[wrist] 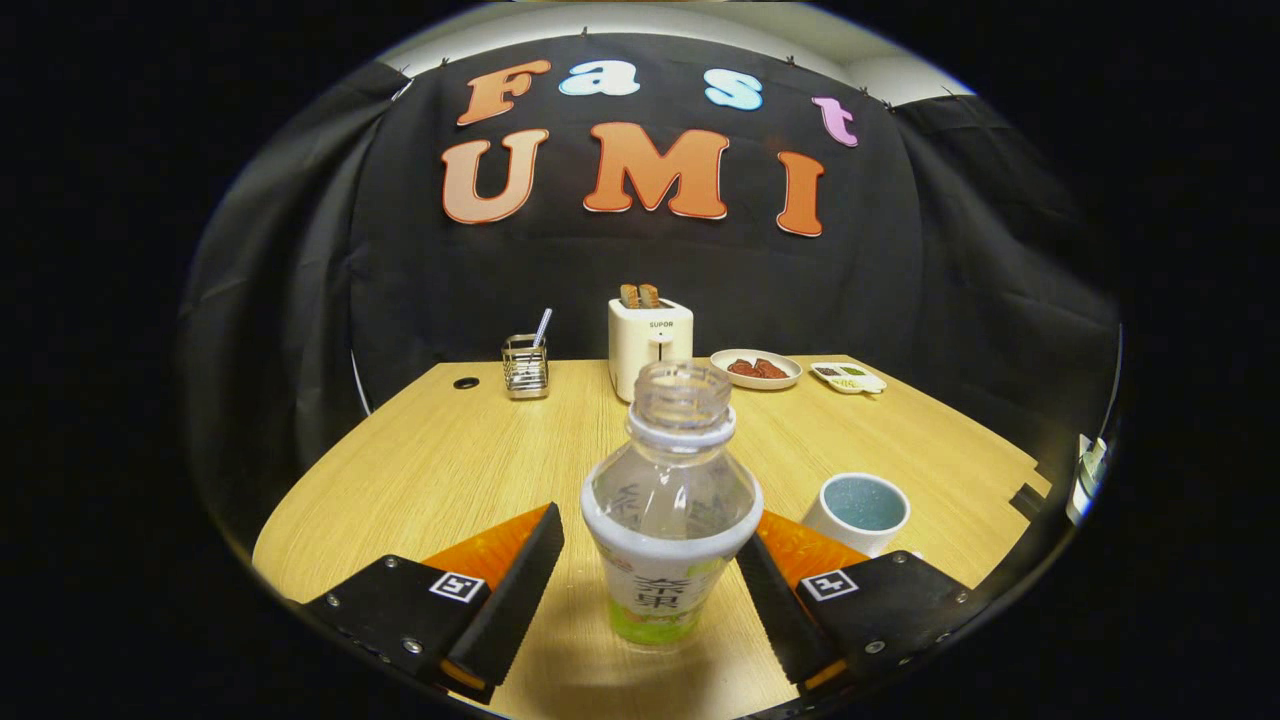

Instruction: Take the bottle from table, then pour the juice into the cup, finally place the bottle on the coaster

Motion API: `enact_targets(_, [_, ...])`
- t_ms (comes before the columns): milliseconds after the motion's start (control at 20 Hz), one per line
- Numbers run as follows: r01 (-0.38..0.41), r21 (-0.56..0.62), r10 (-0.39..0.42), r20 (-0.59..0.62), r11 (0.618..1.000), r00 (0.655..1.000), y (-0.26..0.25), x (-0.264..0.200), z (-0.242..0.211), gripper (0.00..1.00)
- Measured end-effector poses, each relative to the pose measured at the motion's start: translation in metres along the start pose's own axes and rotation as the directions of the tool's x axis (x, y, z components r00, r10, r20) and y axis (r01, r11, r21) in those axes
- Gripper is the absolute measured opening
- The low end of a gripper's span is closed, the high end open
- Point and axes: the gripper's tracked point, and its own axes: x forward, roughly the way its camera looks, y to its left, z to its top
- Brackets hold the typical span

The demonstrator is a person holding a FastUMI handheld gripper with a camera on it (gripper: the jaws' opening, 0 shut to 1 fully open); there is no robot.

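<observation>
Gripper view
Claw: gripper (650, 560) spread wide, fingers either side of the bottle; right finger very near its shoulder, contact not clear; left finger apart from it.
Bottle: bottle (672, 505) upright on the table (430, 470), between the fingers; cap off, clear upper body, white and green label band below.
Cup: cup (858, 512) just beyond the right finger, upright, pale outside, bluish inside.
Open room: bare wood left of the bottle, out to the table's rounded near edge.
Far edge: utensil rack (525, 366), toaster (650, 341), plate (756, 368), small dish (848, 377) in a row, well apart from the bottle.
</observation>
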Motion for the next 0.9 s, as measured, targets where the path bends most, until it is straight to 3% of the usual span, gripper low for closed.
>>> enact_targets(200, [0.0,-0.007,0.0,-0.008,1.0,1.0,0.002,0.008,-0.01,0.98])
enact_targets(300, [0.016,0.006,-0.016,-0.002,1.0,1.0,-0.002,0.009,-0.01,0.87])
enact_targets(400, [0.006,0.032,-0.006,0.008,0.999,1.0,0.001,0.008,-0.009,0.66])
enact_targets(450, [0.008,0.036,-0.008,0.011,0.999,1.0,0.001,0.009,-0.01,0.64])
enact_targets(650, [-0.007,0.08,0.007,-0.005,0.997,1.0,-0.001,0.006,-0.01,0.62])
enact_targets(900, [-0.081,0.228,0.078,0.025,0.97,0.997,0.002,-0.001,0.009,0.62])
